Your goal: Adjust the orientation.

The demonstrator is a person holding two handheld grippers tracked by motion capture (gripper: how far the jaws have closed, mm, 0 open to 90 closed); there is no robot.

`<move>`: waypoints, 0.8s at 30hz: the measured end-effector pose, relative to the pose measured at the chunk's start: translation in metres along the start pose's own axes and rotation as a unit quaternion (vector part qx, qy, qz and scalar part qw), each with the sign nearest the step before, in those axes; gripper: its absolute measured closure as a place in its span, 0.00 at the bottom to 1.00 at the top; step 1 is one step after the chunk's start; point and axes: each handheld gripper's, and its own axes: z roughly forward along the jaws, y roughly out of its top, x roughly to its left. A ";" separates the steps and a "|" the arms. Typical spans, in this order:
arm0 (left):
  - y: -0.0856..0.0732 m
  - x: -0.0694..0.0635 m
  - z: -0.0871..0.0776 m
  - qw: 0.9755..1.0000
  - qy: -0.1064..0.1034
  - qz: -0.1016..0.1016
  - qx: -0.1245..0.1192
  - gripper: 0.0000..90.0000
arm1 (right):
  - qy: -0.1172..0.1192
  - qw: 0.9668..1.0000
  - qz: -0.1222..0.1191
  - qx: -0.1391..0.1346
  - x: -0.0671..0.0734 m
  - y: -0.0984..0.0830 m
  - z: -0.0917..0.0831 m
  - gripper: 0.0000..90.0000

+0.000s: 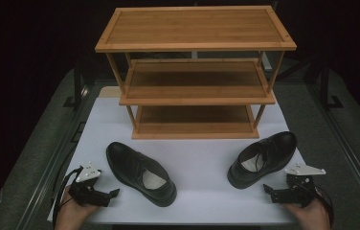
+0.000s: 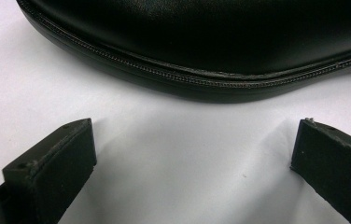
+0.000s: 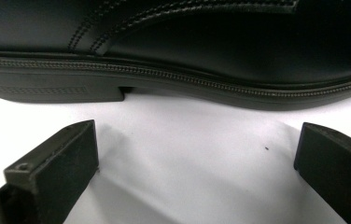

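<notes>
- The left gripper (image 1: 115, 193) rests low at the near left edge of the white table (image 1: 202, 158), held in a hand (image 1: 70, 213); its jaws point toward the left shoe and stand wide apart with only bare table between them.
- In the left gripper view the jaws are blocky, matte black, with nothing touching their pads.
- The left shoe (image 1: 140, 172) lies just beside that gripper, on its sole. Its long axis runs diagonally: rounded toe toward the near right, heel toward the far left. It is smooth, glossy black leather with a pale insole showing in the opening; the left gripper view shows a fine stitched welt (image 2: 197, 79) along the curved sole edge.
- A wooden rack (image 1: 195, 72) with three slatted, framed shelves stands at the far middle of the table, well apart from both shoes.
- The right shoe (image 1: 263, 158) sits near the right edge, toe toward the far right, heel toward the near left; it is laced black leather. The right gripper view shows its ribbed welt and a stepped heel block (image 3: 47, 88).
- The right gripper (image 1: 266, 190), in the other hand (image 1: 314, 213), points at the shoe's heel side, jaws spread wide, empty.
</notes>
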 end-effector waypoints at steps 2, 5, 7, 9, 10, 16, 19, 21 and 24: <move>0.000 0.000 0.000 1.000 -0.001 -0.001 0.000 0.00 | 0.000 1.000 0.001 -0.001 0.000 0.000 0.000 0.00; 0.000 0.000 0.000 1.000 0.000 0.000 0.000 0.00 | 0.001 1.000 0.001 -0.001 0.000 0.000 0.000 0.00; 0.000 0.000 0.000 1.000 0.000 0.000 0.000 0.00 | 0.001 1.000 0.001 0.000 0.000 0.000 0.000 0.00; 0.000 0.000 0.000 1.000 0.000 0.001 0.000 0.00 | 0.001 1.000 0.001 -0.001 0.000 0.000 0.000 0.00; 0.000 0.000 0.000 1.000 0.000 0.001 0.000 0.00 | 0.001 1.000 0.001 -0.001 0.000 0.000 0.000 0.00; 0.000 -0.001 -0.003 1.000 0.001 -0.008 -0.004 0.00 | 0.000 1.000 0.000 -0.001 0.000 0.000 0.000 0.00; 0.001 -0.001 -0.008 1.000 0.006 -0.014 -0.015 0.00 | 0.000 1.000 0.000 -0.001 0.000 0.000 0.000 0.00; 0.002 0.001 -0.013 1.000 0.007 -0.017 -0.021 0.06 | 0.000 1.000 0.000 -0.001 0.000 0.000 0.000 0.00; 0.005 0.006 -0.019 0.999 0.011 -0.026 -0.030 0.16 | 0.000 1.000 0.001 -0.001 0.000 0.000 0.000 0.00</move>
